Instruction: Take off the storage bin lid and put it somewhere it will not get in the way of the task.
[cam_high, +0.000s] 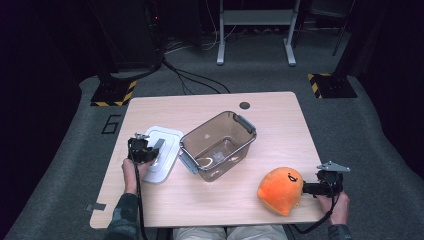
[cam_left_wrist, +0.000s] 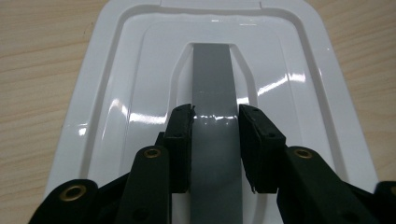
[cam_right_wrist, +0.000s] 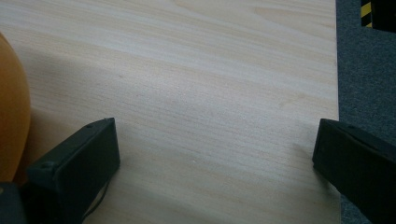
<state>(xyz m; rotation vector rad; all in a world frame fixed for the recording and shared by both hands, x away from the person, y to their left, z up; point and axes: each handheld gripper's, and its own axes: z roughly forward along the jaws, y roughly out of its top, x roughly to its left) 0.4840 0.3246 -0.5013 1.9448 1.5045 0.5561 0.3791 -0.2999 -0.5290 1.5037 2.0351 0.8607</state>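
I am holding my left gripper (cam_left_wrist: 215, 140) over the white lid (cam_left_wrist: 116, 93), which is lying flat on the table (cam_high: 150, 205) at the left of the high view, just beside the clear brown bin (cam_high: 218, 145). In the left gripper view my jaws are pinching the grey strap handle (cam_left_wrist: 212, 79) that runs down the lid's middle, one pad against each edge of it. I am judging the lid as light, stiff plastic with a glossy, slippery top, so the strap is the sensible place to take hold; the rim would likely slide out of the pads. The strap looks thin and may flex, so the lid could swing or tilt once it is hanging from it. At the lower right of the high view my right gripper (cam_high: 306, 188) is resting beside the orange plush (cam_high: 280, 190), its jaws spread wide over bare wood with nothing between them. The plush looks soft, light and squashy.
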